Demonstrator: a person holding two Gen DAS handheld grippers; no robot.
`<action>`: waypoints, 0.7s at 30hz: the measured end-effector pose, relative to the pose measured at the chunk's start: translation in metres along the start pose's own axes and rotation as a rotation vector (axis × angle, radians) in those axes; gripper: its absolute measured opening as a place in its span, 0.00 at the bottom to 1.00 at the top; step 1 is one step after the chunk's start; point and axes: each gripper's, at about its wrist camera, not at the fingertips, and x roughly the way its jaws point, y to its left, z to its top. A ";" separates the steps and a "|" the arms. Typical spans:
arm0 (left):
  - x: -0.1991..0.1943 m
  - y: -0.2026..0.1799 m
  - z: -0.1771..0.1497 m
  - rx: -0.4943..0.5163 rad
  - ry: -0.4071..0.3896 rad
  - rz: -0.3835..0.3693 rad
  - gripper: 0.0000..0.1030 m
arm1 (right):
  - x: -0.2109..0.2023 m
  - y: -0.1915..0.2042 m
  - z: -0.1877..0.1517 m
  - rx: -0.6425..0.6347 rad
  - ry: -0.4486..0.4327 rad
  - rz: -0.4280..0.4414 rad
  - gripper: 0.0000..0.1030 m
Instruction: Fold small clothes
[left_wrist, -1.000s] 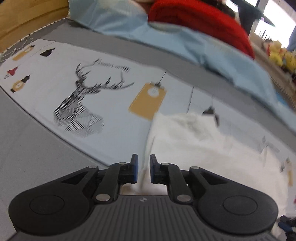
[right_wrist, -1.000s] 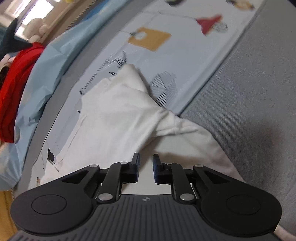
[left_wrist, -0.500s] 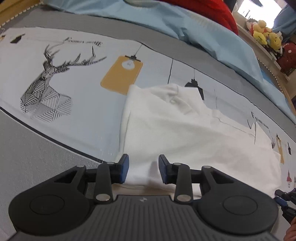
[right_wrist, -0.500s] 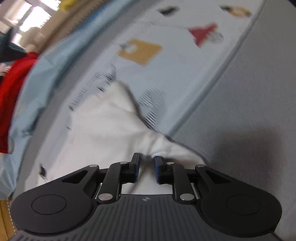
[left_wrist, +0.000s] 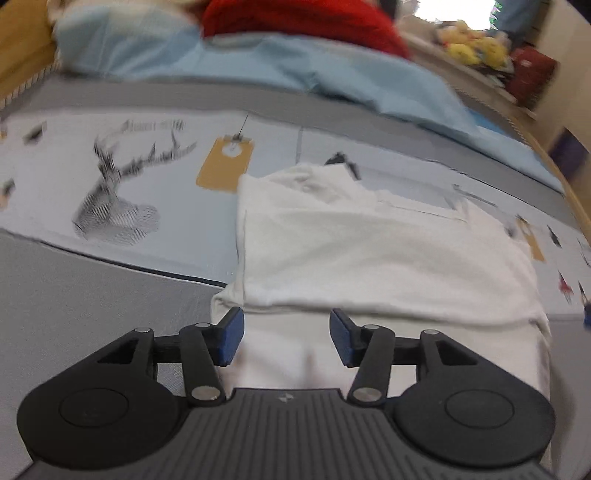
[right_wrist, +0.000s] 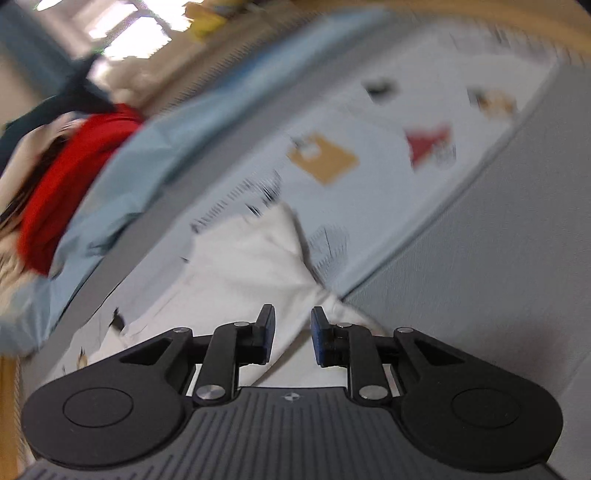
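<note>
Across the bed, a grey woven cover carries a pale blue printed sheet with a line-drawn stag and mustard tag shapes; behind it lie a rumpled light blue quilt and a bright red knitted garment; the small white cotton garment lies folded over itself on the sheet, its near edge reaching onto the grey cover; soft creases run along the fold. Just above that near edge hangs the left gripper, black plastic with blue pads, its jaws spread wide with white cloth showing between them, gripping nothing; the right gripper sits at the garment's opposite end, its jaws parted by a narrower gap, cloth visible behind the gap though no pinch shows; that view is blurred.
</note>
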 end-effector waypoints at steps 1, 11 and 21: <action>-0.018 0.000 -0.007 0.026 -0.029 0.002 0.61 | -0.014 0.000 -0.001 -0.037 -0.016 0.011 0.22; -0.115 0.034 -0.126 0.042 -0.059 -0.010 0.66 | -0.157 -0.049 -0.072 -0.399 -0.106 0.033 0.39; -0.103 0.059 -0.178 0.041 0.119 -0.030 0.42 | -0.161 -0.117 -0.127 -0.269 0.126 -0.054 0.39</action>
